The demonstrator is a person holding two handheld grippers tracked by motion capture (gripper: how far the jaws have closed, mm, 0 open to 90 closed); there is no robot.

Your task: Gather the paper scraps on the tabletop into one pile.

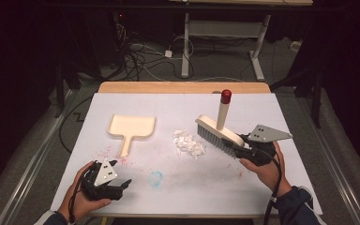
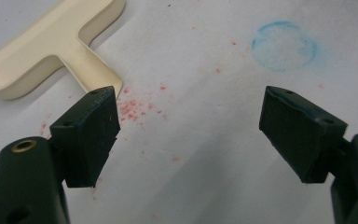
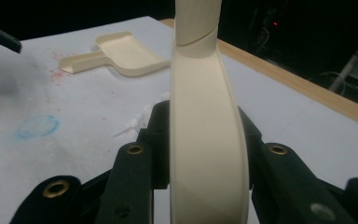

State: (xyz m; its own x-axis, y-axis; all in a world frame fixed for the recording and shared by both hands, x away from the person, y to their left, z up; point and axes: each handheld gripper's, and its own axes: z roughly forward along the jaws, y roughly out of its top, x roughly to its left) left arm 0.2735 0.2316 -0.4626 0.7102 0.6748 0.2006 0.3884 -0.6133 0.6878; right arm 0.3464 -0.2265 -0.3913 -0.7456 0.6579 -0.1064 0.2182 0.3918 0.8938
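1. The high view looks forward and down from above the person's side; the white table (image 1: 262, 187) spans the middle of the frame, dark floor and cables along the top.
2. The left gripper view sits close above the tabletop, facing down, with the dustpan (image 2: 51, 51) at upper left and the blue smudge (image 2: 283, 45) at upper right.
3. The right gripper view looks level across the table, the brush (image 3: 205, 140) close up at centre.
4. All three views share the dustpan and blue smudge.
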